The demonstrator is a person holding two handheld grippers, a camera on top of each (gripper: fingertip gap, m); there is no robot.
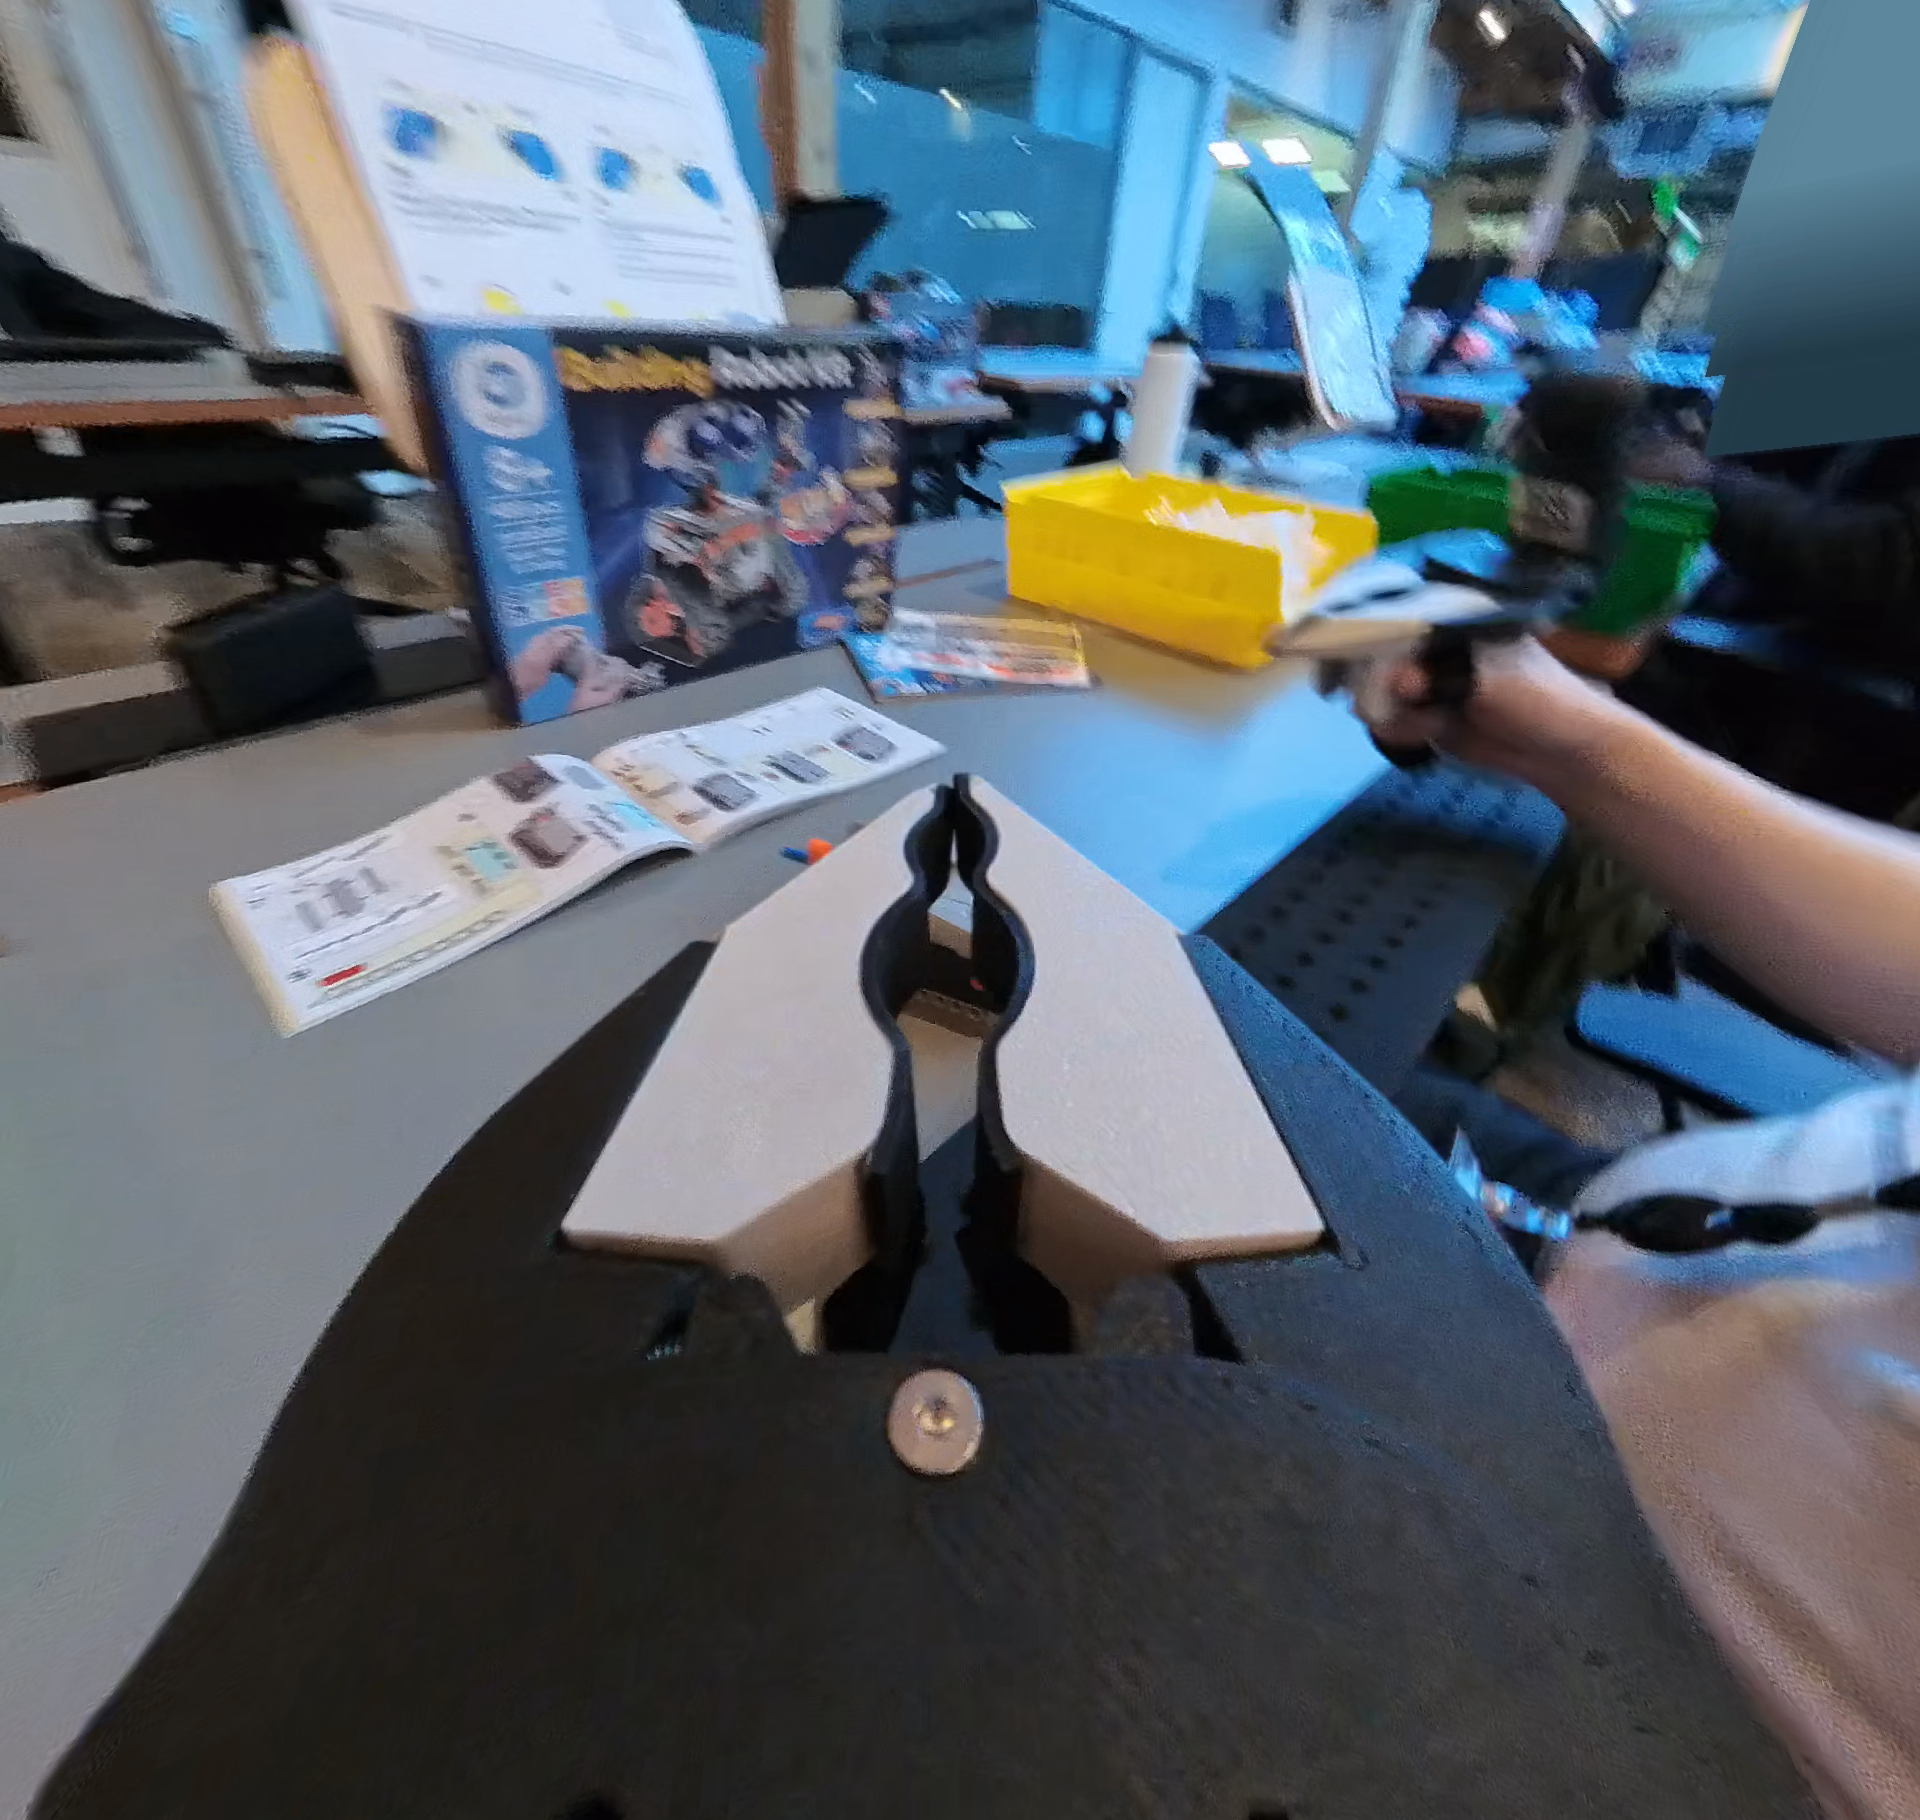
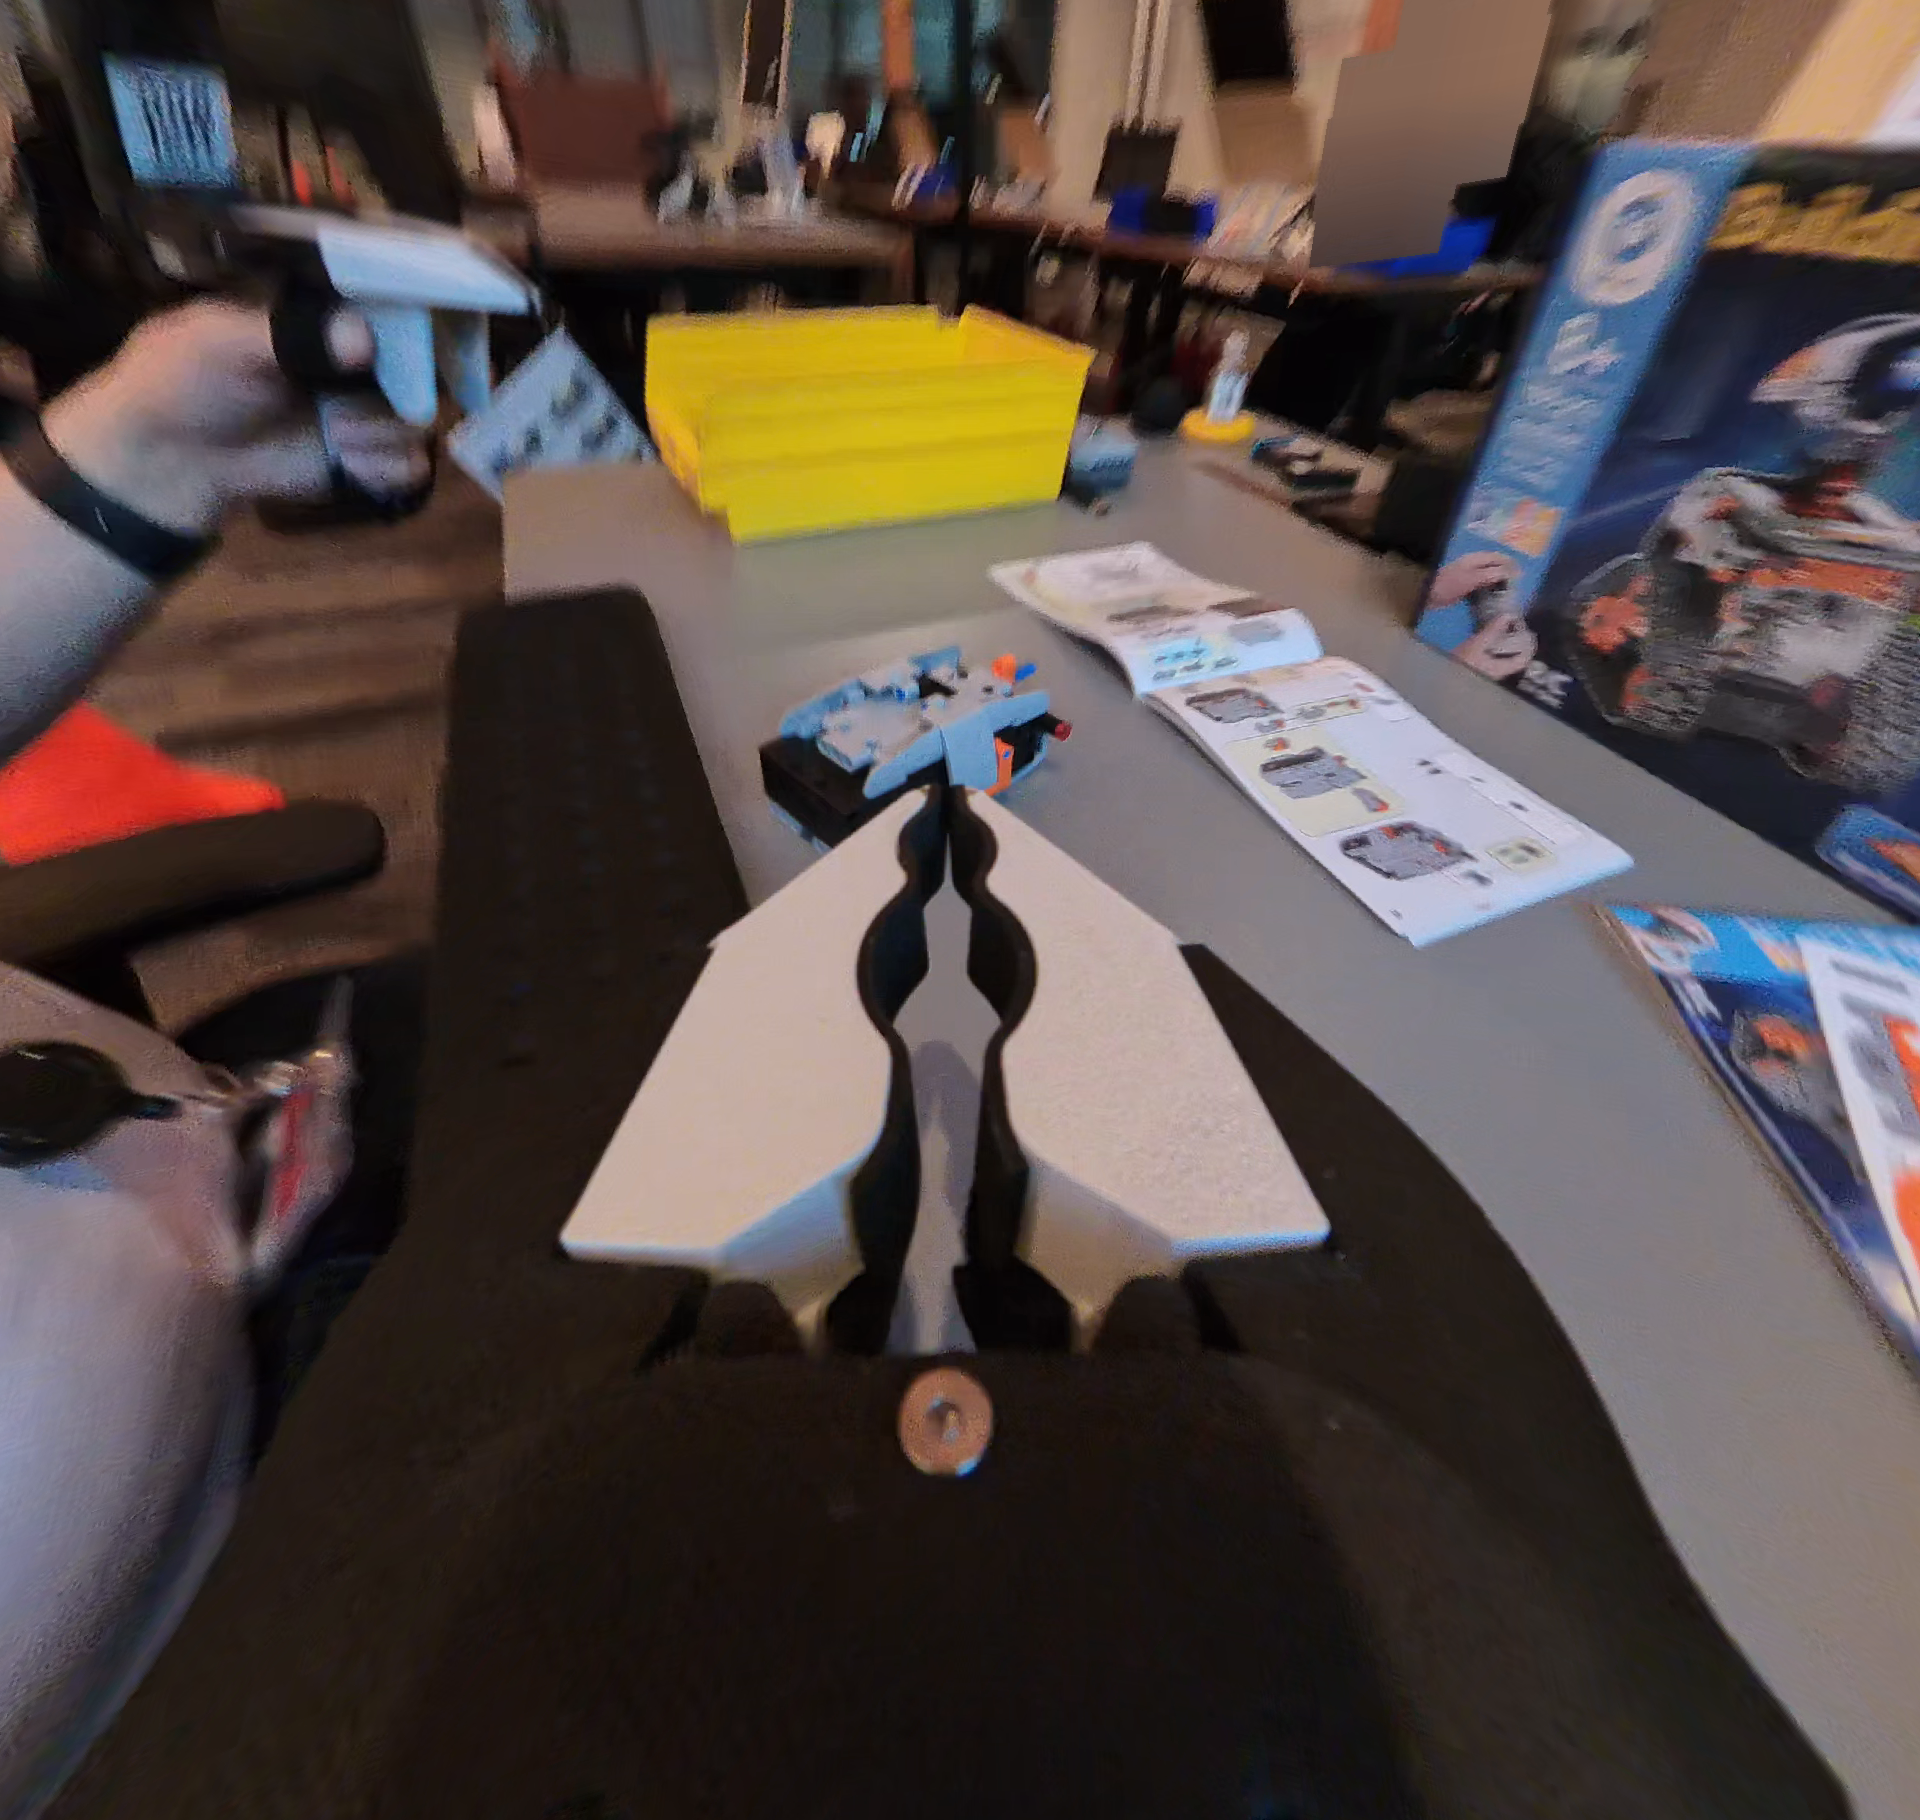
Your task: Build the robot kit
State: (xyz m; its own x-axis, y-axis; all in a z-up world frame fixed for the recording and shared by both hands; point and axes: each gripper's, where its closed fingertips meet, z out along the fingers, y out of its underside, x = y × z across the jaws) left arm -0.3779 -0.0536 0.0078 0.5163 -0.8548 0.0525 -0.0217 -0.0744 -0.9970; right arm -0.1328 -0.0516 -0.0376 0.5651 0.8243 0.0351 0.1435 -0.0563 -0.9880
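Both views are smeared by motion, so we cannot make out fine detail, and much lies behind our own grippers. In the left wrist view, the left gripper (image 1: 956,794) has its beige fingers pressed together at the tips, with nothing between them that we can see; it hangs above the grey table (image 1: 260,1095). Past the fingers only an orange and blue sliver shows (the rest is hidden). Beyond lies the open white instruction booklet (image 1: 551,835), and behind it stands the dark blue toy-kit box (image 1: 675,513). The yellow plastic bin (image 1: 1164,555) sits farther right, partly covered by the other gripper in a hand (image 1: 1455,700).

In the right wrist view, the right gripper (image 2: 948,804) is likewise closed to its tips. These tips sit just at the near edge of the small grey, black and orange brick-built assembly (image 2: 894,731) on the table; whether they pinch a part of it or merely overlap it we cannot tell. The box here is cut off at the right edge.
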